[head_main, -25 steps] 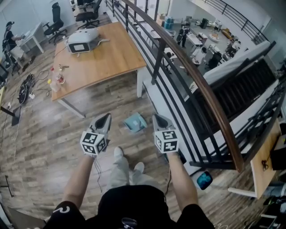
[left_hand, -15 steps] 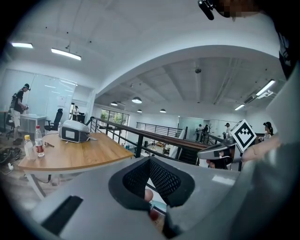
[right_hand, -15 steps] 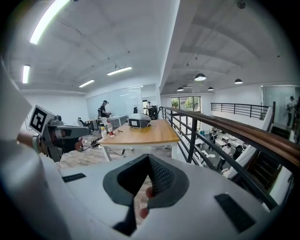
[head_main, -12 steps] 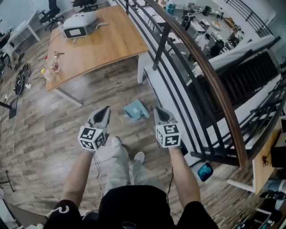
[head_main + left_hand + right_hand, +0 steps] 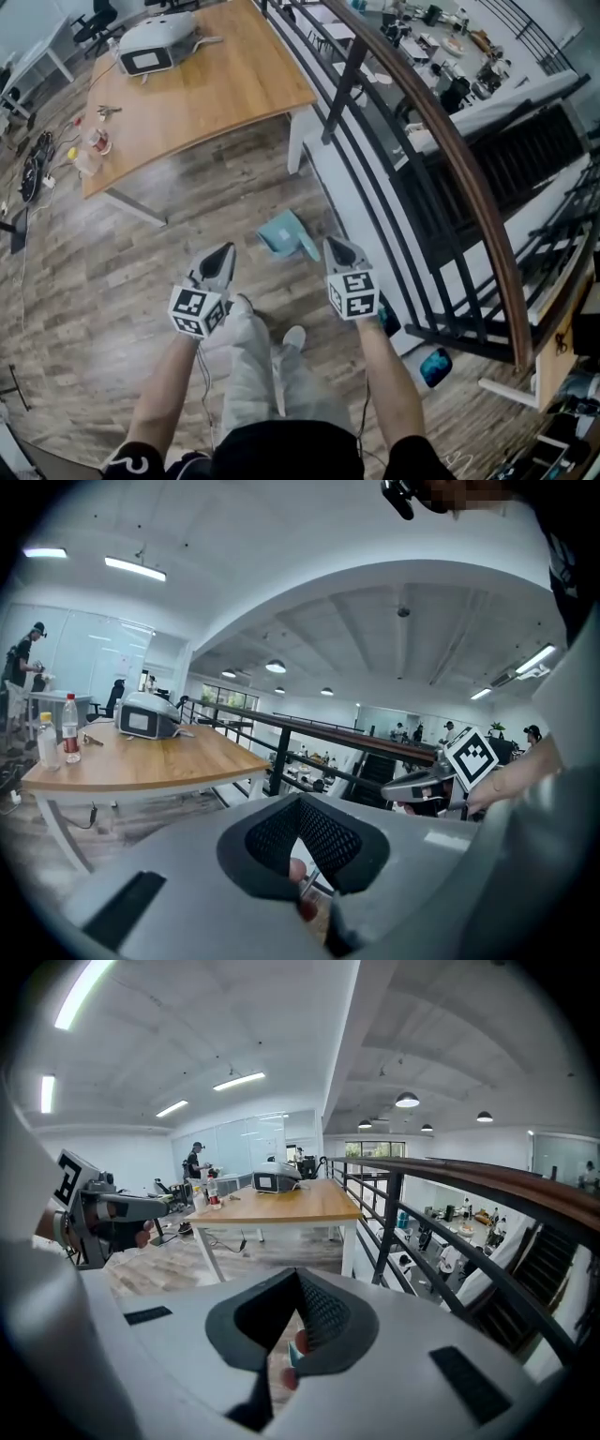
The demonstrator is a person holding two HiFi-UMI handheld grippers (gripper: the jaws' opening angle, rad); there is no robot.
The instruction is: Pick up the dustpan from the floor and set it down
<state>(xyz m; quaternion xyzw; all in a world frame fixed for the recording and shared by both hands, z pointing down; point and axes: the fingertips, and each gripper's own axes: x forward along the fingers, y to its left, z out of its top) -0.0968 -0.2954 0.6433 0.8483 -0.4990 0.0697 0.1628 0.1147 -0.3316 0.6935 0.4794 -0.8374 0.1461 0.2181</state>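
Both of your tools have sunk toward the floor (image 5: 122,281) since a second ago, and the table (image 5: 216,94) now sits higher in the head view. That wood-plank floor fills most of the view. A dark railing (image 5: 441,141) with a brown wooden top rail runs diagonally along your right, and a lower level with desks and people shows beyond it. The wooden table stands ahead and to your left, carrying a white machine (image 5: 155,45) at its far end and bottles (image 5: 69,728) near its left edge. Your legs and light shoes show below, between your arms. The left tool (image 5: 225,249) and the right tool (image 5: 333,246) hang side by side above the floor, both pointing forward. Each has its jaws closed together with nothing held. The teal dustpan (image 5: 284,234) lies on the floor just ahead of the two tips and between them, close to the foot of the railing and apart from both tools.
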